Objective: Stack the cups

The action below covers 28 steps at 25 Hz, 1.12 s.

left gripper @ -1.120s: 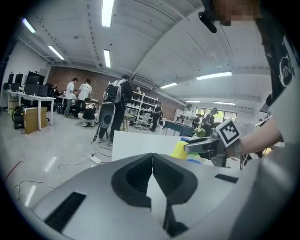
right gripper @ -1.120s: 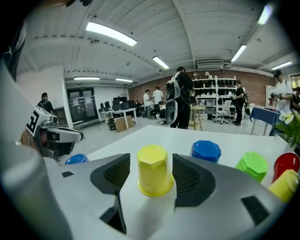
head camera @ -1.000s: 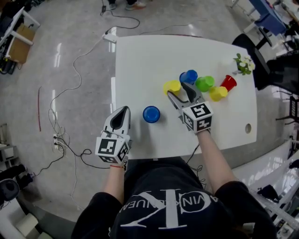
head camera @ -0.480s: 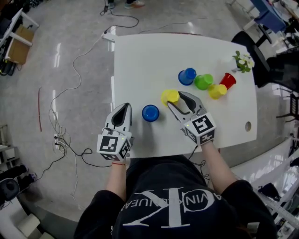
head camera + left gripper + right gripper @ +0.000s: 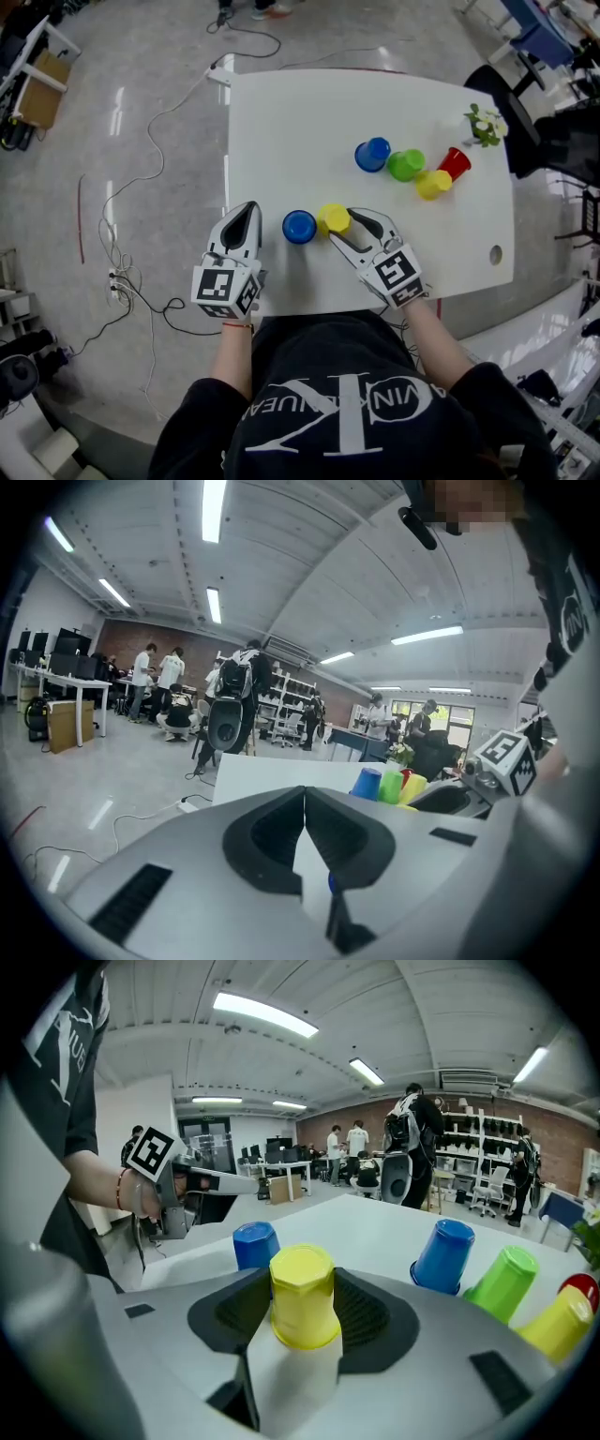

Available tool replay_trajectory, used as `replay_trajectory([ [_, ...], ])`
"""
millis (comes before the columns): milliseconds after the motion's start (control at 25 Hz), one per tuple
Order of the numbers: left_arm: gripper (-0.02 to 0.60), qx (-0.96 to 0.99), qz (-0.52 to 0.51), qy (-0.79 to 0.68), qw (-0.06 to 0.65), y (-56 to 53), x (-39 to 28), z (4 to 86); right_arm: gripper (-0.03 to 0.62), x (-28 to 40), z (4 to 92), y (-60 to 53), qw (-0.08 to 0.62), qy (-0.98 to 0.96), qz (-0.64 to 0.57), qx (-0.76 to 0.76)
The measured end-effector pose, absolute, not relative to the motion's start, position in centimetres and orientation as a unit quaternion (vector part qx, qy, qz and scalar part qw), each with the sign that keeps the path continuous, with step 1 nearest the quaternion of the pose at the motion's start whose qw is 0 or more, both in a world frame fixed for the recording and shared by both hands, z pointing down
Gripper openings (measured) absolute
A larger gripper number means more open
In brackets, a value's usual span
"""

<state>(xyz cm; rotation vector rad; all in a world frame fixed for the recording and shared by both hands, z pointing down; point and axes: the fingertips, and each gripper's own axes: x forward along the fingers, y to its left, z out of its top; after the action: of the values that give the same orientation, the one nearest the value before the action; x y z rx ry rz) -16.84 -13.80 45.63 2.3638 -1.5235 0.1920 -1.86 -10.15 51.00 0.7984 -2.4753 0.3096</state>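
The left gripper [image 5: 248, 211] lay near the 6 o'clock edge of the worktop [image 5: 309, 112], jaws together with nothing between them, pointing toward 12 o'clock. At its 3 o'clock stood the near blue cup [image 5: 299, 226], mouth down. Just beside that, again at 3 o'clock, was the held yellow cup [image 5: 333, 218], also mouth down, between the jaws of the right gripper [image 5: 343, 225]. Those jaws had just been closing and were clamped on the cup's sides (whether its rim was touching the worktop could not be told). The step appeared to be seating yellow over blue. To do it well, the yellow cup would need lifting until its rim cleared the blue cup's upturned base. It should then be carried toward 9 o'clock, centred, and lowered level before the jaws opened. A light squeeze seemed wise, since such a cup probably flexes, and a tilted descent could knock the blue one aside. The idle left gripper could steady it. Well apart, toward 1 o'clock, the far blue cup [image 5: 373, 154], green cup [image 5: 406, 165], far yellow cup [image 5: 434, 184] and red cup [image 5: 456, 163] waited in a cluster.
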Motion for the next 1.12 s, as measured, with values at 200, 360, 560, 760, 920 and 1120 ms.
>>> replay_trajectory([
  [200, 0.005, 0.826, 0.07, -0.535, 0.162, -13.8, -16.7, 45.7, 0.222, -1.8, 51.1, -9.8, 0.257, -0.915, 0.122, 0.286],
  [360, 0.005, 0.826, 0.071, -0.535, 0.162, -13.9, -16.5, 45.7, 0.224, -1.7, 51.1, -9.5, 0.262, -0.916, 0.122, 0.277],
  [560, 0.005, 0.824, 0.07, -0.537, 0.164, -14.2, -16.5, 45.8, 0.225, -1.7, 51.2, -9.3, 0.26, -0.92, 0.126, 0.265],
  [760, 0.005, 0.823, 0.071, -0.539, 0.166, -14.3, -16.4, 45.9, 0.225, -1.8, 51.2, -9.1, 0.262, -0.921, 0.122, 0.259],
  [920, 0.005, 0.821, 0.073, -0.542, 0.164, -14.3, -16.4, 45.8, 0.232, -1.9, 51.0, -9.0, 0.254, -0.925, 0.13, 0.251],
  [1120, 0.005, 0.815, 0.075, -0.551, 0.164, -14.1, -17.2, 45.9, 0.258, -1.0, 48.5, -10.2, 0.175, -0.934, 0.177, 0.258],
])
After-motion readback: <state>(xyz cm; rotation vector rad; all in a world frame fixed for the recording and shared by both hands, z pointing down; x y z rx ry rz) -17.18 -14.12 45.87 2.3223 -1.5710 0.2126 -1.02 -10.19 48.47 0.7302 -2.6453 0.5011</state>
